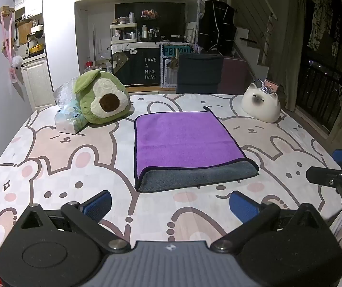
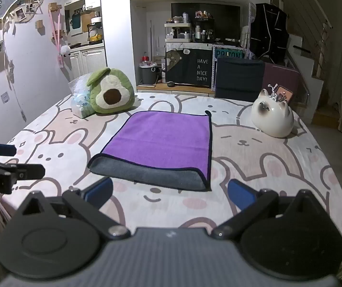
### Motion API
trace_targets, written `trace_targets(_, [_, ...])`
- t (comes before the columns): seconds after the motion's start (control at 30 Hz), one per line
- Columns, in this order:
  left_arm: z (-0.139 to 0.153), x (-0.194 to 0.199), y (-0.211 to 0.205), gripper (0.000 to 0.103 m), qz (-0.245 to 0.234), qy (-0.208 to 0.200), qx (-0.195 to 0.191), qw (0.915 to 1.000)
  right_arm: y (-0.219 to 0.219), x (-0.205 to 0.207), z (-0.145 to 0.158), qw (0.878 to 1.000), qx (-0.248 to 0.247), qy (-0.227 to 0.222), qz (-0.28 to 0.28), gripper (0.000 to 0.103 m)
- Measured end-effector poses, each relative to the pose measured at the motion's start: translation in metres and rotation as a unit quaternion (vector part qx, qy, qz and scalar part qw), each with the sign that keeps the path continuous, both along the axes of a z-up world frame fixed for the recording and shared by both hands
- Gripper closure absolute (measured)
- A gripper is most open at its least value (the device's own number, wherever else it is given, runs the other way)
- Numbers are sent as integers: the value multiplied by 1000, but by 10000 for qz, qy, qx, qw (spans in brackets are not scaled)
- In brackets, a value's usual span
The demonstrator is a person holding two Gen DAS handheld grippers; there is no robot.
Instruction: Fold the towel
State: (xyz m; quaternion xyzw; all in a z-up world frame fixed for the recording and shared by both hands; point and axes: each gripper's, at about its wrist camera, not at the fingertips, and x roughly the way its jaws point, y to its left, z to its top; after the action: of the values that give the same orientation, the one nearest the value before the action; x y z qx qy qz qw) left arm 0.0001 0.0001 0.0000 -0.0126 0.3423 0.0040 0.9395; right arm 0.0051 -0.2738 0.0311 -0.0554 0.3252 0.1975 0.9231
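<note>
Both grippers, left (image 1: 170,203) & right (image 2: 170,192), jaws apart, empty, frame bottom; folded purple towel (image 1: 185,141) center, on bunny-print sheet (image 1: 75,167).

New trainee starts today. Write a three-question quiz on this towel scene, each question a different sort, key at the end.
1. True or false: the left gripper holds the towel.
2. The towel's top face is: A) green B) purple C) white
3. Fill in: the grey layer shows along the towel's ___ edge.

Key: 1 false, both it and the right gripper are open above the bedsheet; 2 B; 3 near.
</note>
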Motion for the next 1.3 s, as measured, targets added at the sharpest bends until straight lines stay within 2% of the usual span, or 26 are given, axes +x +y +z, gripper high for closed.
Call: trace_targets(1.3, [-1, -1, 0, 0, -34, -9, -24, 10000, 0, 0, 0, 10000, 14, -1, -3, 0])
